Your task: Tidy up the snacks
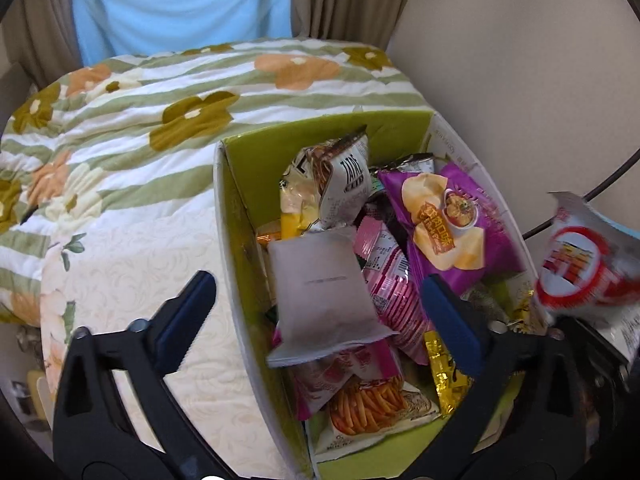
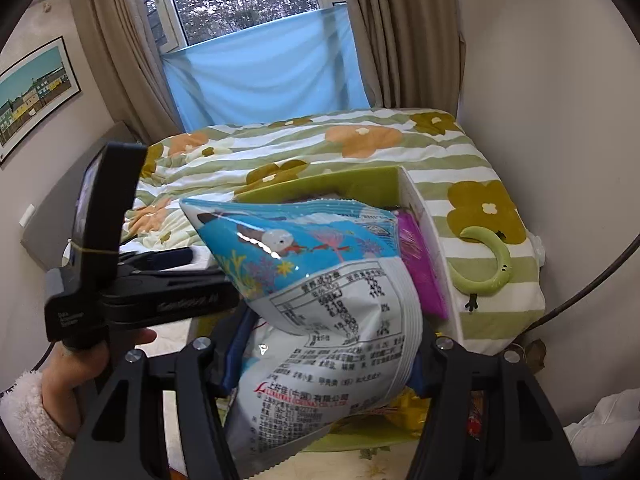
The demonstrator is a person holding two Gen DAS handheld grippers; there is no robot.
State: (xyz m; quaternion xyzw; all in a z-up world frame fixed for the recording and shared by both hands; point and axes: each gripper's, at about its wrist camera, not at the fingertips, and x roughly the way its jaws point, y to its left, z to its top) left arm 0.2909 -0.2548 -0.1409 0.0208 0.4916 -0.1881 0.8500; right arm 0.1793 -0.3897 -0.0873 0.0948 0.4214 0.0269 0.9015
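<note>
Left wrist view: left gripper [image 1: 316, 312] with jaws wide apart and holding nothing, poised over the near end of the green-lined cardboard box [image 1: 236, 216] standing on the floral green-striped quilt [image 1: 160, 92]. Box already crowded: grey-white flat sachet [image 1: 324, 296] on top, purple crisp bag [image 1: 444, 220] against the far wall, pink striped packet [image 1: 392, 280] between them, orange-stick snack packet [image 1: 372, 404] nearest the camera. At the right edge, blurred, a red-and-white printed bag [image 1: 584, 268] just outside the box rim. Right wrist view: right gripper [image 2: 324, 364] clamped on the lower part of a glossy blue-and-white snack bag [image 2: 320, 280], held up in front of the box, apparently the same bag. Step in hand, by the look of it: carrying this bag in. Next move calls for lowering into a free gap, then releasing. In the way: the left tool itself, close beside, and the heaped packets. Aside, a green crescent-shaped toy [image 2: 488, 264] on the quilt.
</note>
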